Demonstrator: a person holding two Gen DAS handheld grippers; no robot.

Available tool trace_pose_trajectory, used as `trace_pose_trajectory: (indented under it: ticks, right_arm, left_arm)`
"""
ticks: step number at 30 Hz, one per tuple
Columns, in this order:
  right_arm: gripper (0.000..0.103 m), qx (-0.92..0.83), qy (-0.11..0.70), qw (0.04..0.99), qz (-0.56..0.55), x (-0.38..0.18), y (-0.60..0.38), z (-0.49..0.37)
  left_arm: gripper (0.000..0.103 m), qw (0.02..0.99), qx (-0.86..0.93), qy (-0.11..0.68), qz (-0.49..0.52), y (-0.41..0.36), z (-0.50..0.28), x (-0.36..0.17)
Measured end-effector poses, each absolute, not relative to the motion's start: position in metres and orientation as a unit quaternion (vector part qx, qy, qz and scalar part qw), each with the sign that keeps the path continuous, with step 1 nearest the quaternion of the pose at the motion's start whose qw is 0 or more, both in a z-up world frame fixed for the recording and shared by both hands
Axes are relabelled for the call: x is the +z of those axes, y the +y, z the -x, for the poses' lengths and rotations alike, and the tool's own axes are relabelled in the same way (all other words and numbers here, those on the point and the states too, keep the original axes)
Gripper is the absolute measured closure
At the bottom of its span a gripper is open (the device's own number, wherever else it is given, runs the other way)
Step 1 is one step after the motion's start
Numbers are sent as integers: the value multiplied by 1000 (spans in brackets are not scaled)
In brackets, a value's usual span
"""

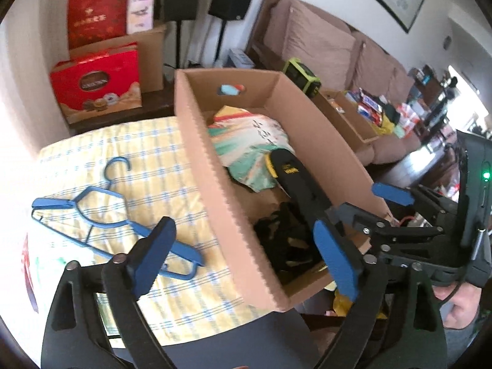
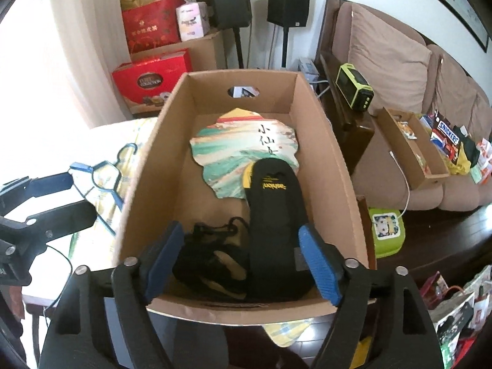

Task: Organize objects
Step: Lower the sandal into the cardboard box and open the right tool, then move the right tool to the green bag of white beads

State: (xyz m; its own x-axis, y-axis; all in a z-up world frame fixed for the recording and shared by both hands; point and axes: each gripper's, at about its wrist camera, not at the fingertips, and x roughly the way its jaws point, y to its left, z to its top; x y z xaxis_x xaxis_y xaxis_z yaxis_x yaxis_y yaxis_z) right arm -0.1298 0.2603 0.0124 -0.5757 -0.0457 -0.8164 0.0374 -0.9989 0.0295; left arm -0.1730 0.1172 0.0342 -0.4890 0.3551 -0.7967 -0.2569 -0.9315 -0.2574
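An open cardboard box [image 1: 209, 166] [image 2: 332, 160] stands on a table with a yellow checked cloth [image 1: 138, 153]. Inside lie a painted paper fan [image 1: 246, 141] [image 2: 233, 141], a black insole [image 1: 292, 172] [image 2: 273, 203] partly on top of the fan, and a black tangled bundle [image 1: 283, 240] [image 2: 212, 255] at the near end. A blue hanger [image 1: 101, 215] [image 2: 104, 172] lies on the cloth left of the box. My left gripper [image 1: 246, 258] [image 2: 70, 196] hovers open over the box's near left wall. My right gripper [image 2: 241, 261] [image 1: 369, 203] is open above the bundle and insole, holding nothing.
Red gift boxes [image 1: 95, 86] and two black speakers [image 2: 230, 3] stand behind the table. To the right a brown sofa [image 2: 390, 49] carries a cardboard tray [image 2: 409, 153] and snack packs. A green-edged device [image 2: 353, 87] and a green lidded case [image 2: 386, 230] sit beside the box.
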Motion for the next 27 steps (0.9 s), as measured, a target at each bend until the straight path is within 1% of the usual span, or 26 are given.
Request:
trace_pose_trajectory:
  ticks: [2,3,4,6,7,8,19,27]
  right_arm:
    - [19,-888,-7,25,-460,13,258,130]
    - [17,-888,-10,28,-459,14,257,130]
    - [15,-888,-14,32,-458,15,255,130]
    - [8,-890,-25,39,-454,19,251,130]
    - [2,-891,-26,42,-452,20,249,131]
    - [0,-892,-27,44,-449,21,246,131]
    - [0,-898,13,52,-437,26,202,131]
    - [0,-899,15,79,-430,27,180,133]
  left_arm:
    - [9,167,865,-52,470,108,172,35]
    - [8,163,867,-50,469,104,171,35]
    - [6,159,868,-48,467,100,171,35]
    - [1,149,874,-43,461,92,169,36]
    - [0,144,877,-41,457,88,167,37]
    - [0,143,878,-38,455,86,166,36]
    - [0,117,886,-22,448,54,156,31]
    - [0,95,888,-45,447,18,153,27]
